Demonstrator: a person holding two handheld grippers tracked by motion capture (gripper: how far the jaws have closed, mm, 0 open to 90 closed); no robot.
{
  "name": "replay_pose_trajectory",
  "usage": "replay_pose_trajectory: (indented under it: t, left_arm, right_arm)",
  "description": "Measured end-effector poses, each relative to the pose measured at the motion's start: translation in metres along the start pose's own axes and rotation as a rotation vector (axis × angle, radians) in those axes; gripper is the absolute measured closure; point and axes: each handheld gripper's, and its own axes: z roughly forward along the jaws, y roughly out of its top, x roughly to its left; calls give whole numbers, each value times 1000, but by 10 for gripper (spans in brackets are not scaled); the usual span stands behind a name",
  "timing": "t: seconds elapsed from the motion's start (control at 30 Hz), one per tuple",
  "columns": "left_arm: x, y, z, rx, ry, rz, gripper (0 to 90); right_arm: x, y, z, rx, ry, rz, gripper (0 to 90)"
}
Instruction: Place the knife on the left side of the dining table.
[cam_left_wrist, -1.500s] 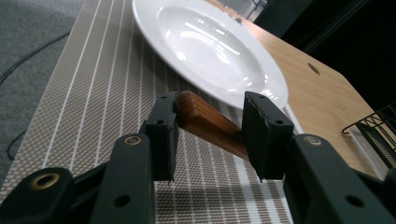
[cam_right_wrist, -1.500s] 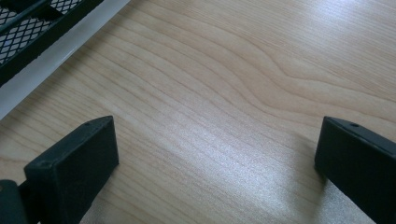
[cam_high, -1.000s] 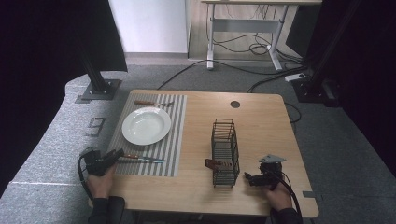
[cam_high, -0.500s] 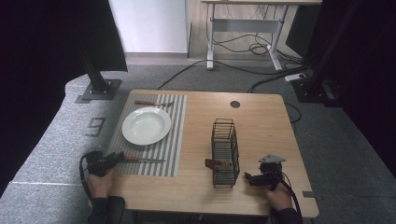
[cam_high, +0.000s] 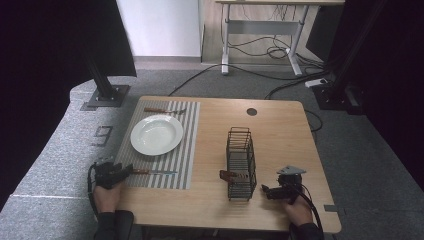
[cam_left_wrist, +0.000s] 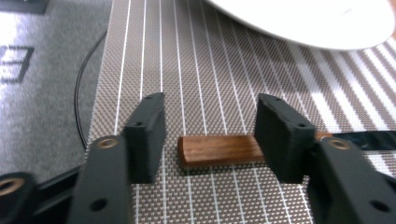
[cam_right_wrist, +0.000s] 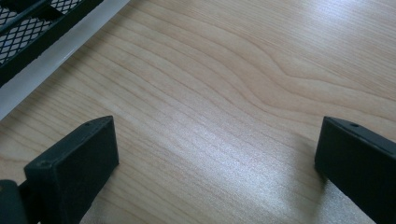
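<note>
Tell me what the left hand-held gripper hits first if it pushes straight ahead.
Probably nothing at first: the left hand-held gripper has just been opening, astride the knife's wooden handle on the striped placemat.

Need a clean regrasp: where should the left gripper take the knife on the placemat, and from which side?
Grip the knife by its flat wooden handle, coming from the mat's left edge. It lies flat between the left gripper's just-opened jaws, blade pointing away.

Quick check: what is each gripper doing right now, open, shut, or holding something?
Left gripper: open, jaws just been opening, the knife handle lying loose between them on the placemat.
Right gripper: open, nothing between its jaws, over the table.
</note>
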Motion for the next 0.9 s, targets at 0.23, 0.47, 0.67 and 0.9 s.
replay_pose_trajectory:
  t: [0.23, 0.47, 0.67, 0.9]
  left_arm:
    - [-2, -2, -7, -18, -2, 101, 162]
    - [-16, -9, -5, 87, -18, 236, 0]
    - [-20, -13, 3, 167, -13, 253, 0]
    - [-19, -13, 3, 169, -13, 249, 0]
  right_arm:
    - [0, 0, 0, 0, 0, 1, 0]
    - [0, 0, 0, -1, 0, 1, 0]
    - [0, 0, 0, -1, 1, 0, 0]
    - [0, 0, 0, -1, 1, 1, 0]
